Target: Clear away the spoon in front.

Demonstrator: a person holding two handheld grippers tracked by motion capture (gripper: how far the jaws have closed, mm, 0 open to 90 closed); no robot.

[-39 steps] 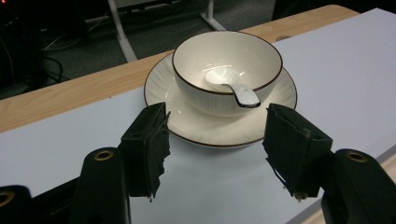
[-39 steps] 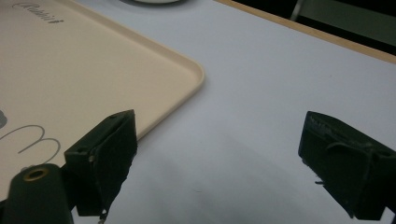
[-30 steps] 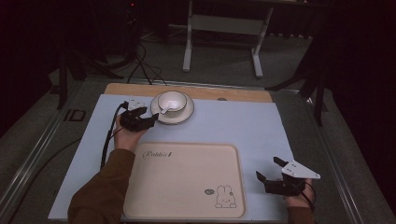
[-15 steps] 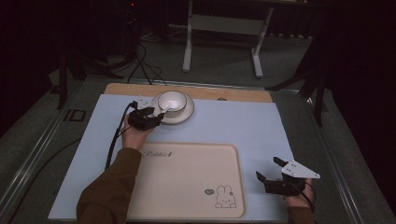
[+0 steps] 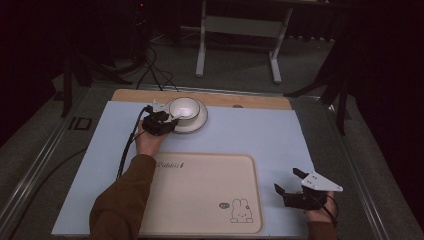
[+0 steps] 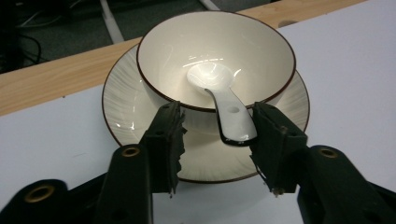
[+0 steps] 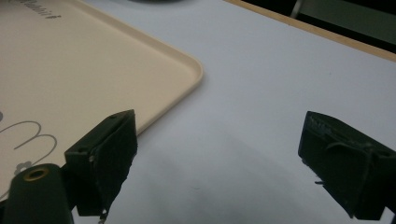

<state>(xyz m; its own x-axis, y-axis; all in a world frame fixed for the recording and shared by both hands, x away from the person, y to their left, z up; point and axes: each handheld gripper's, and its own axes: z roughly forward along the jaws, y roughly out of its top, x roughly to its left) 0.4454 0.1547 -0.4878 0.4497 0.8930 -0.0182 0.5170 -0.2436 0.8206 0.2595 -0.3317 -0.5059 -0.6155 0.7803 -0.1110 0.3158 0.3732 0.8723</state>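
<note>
While resting in bowl (image 6: 215, 56), spoon (image 6: 223, 98) handle points toward left tongs (image 6: 219, 140).

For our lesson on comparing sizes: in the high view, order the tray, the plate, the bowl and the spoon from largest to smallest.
1. tray
2. plate
3. bowl
4. spoon, barely visible, so least sure

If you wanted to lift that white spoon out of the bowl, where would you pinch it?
Probably the spoon by its handle end, which juts over the bowl rim toward the left gripper. Come from the near side, one jaw on each handle edge.
</note>
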